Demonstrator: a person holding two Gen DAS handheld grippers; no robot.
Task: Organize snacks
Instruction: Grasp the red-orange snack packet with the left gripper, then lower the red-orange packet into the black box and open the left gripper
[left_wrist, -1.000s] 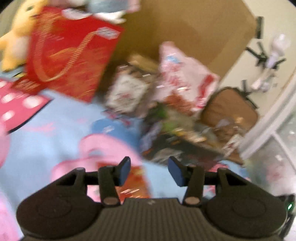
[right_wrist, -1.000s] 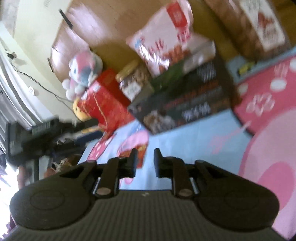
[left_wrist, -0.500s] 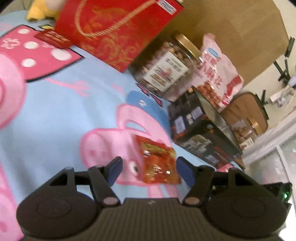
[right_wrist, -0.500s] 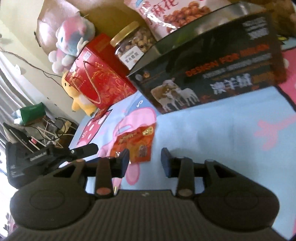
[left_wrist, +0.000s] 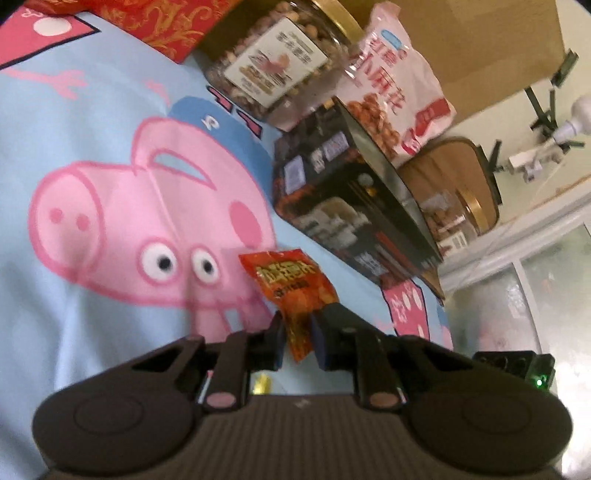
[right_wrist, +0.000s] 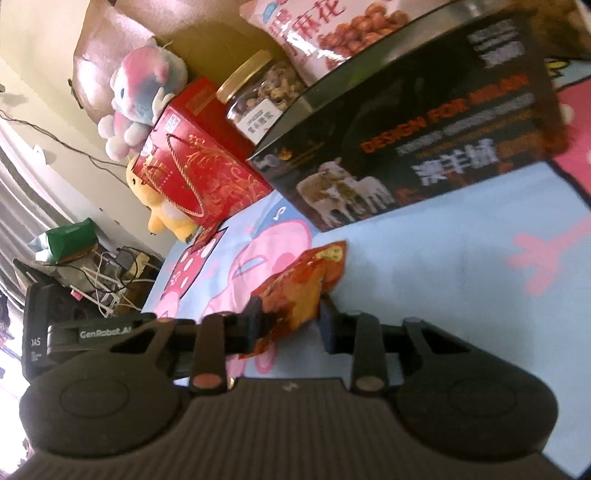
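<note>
A small orange-red snack packet (left_wrist: 291, 286) lies on the blue cartoon-pig blanket (left_wrist: 92, 147). My left gripper (left_wrist: 297, 338) is shut on the packet's near end. In the right wrist view the same packet (right_wrist: 299, 291) sits between the fingers of my right gripper (right_wrist: 290, 321), whose jaws stand a little apart around it; I cannot tell if they pinch it. The left gripper's body (right_wrist: 92, 332) shows at the left there.
A black tin box (left_wrist: 351, 199) (right_wrist: 424, 140), a nut jar (left_wrist: 273, 62) (right_wrist: 258, 96), a pink-white snack bag (left_wrist: 395, 92) and a red gift box (right_wrist: 195, 173) stand along the blanket's far side. Plush toys (right_wrist: 140, 96) sit behind. A second jar (left_wrist: 454, 218) is at right.
Both grippers moved down and in on the snack packet. The left gripper went from wide open to shut on the packet's end; the right now straddles it.
</note>
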